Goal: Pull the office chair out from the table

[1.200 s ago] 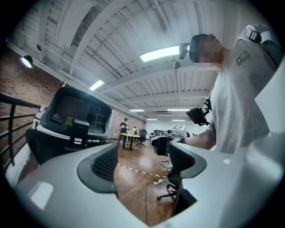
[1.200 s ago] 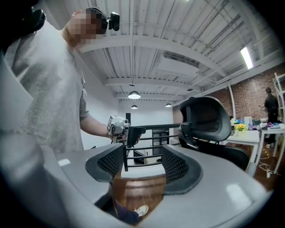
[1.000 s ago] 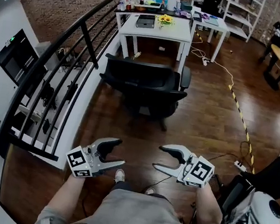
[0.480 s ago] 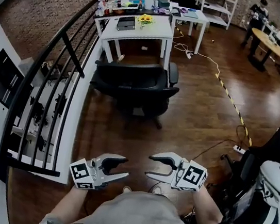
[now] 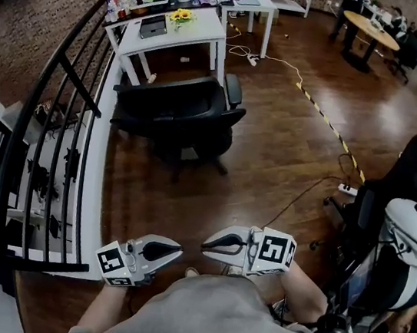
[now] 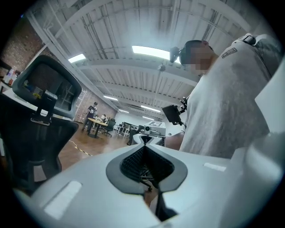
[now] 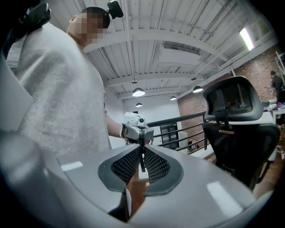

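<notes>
Head view: office chair [image 5: 174,110] sits on the wood floor [image 5: 272,156] just in front of the white worktop [image 5: 194,32], black railing [image 5: 63,101] on its left, backrest turned toward the person. Both tools are low in frame near the person's grey shirt [image 5: 224,319], well apart from the chair. Left hand-held gripper [image 5: 179,249] and right hand-held gripper [image 5: 206,244] point at each other, tips near but not touching. Left gripper view: left hand-held gripper [image 6: 145,144] has just been closing, its jaws now meet at the tips with nothing between them (only the oval gap behind the tips is left); chair [image 6: 31,138] is off to the left, not in contact. Right gripper view: right hand-held gripper [image 7: 142,146] has also just been closing, tips together, nothing clamped; chair [image 7: 236,138] stands at right, clear of the jaws, railing [image 7: 187,129] behind.
</notes>
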Action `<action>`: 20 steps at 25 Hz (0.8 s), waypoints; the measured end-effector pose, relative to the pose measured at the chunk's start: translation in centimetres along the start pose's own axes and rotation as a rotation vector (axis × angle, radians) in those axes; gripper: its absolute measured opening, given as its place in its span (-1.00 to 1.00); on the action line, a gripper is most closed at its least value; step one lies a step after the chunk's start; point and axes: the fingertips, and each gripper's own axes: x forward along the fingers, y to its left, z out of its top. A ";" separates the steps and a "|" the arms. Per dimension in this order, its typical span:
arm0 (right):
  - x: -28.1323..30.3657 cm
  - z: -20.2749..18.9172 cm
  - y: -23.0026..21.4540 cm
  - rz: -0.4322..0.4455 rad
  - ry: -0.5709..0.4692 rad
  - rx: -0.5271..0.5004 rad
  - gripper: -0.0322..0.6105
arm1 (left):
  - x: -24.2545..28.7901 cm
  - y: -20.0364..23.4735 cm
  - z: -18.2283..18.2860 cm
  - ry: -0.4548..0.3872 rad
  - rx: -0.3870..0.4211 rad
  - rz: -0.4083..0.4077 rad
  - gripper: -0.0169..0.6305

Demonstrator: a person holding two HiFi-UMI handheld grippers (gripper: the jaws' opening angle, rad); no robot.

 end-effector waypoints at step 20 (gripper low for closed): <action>1.2 -1.2 2.3 0.077 0.047 0.021 -0.88 | 1.1 -0.7 -1.4 0.030 -0.039 -0.041 -0.95</action>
